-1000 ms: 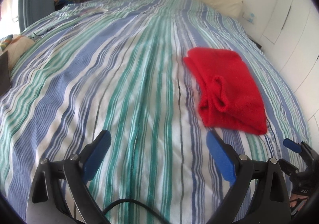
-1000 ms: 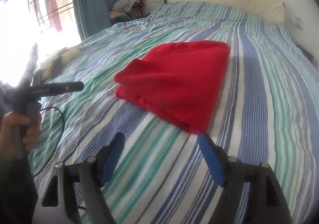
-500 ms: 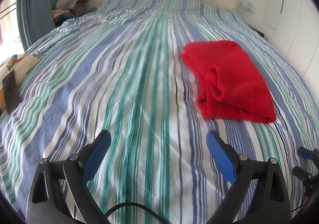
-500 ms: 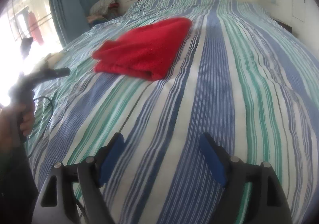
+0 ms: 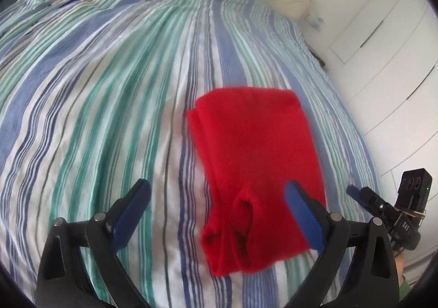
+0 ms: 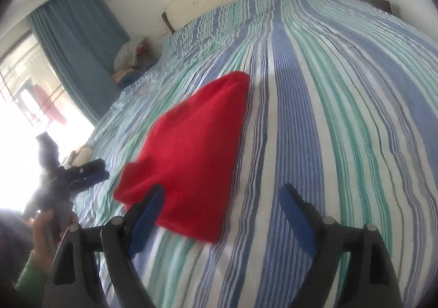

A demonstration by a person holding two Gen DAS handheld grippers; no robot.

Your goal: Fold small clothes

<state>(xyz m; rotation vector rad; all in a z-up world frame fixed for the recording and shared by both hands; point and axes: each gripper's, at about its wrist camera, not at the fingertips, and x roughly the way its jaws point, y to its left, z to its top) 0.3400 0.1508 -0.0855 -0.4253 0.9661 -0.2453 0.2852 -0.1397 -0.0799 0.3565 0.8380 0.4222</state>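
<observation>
1. Left wrist view: the red garment (image 5: 254, 171) lies on the striped bed (image 5: 109, 88), long axis running away from the camera. Its near end sits between the fingers of the left claw (image 5: 219, 198), toward the right one. That claw gapes wide, gripping nothing.
2. Right wrist view: the garment (image 6: 191, 149) lies ahead and left of the right claw (image 6: 221, 204). Its near corner reaches the left finger. The jaws have just been opening and stand wide, holding nothing. The left claw looks the nearer.

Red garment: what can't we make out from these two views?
- Red garment: its type; folded, motion-blurred in both views.
- Its near edge, right wrist view: partly hidden behind one blue finger.
- Left gripper, right wrist view: blurred, backlit by window; opening unreadable there.
</observation>
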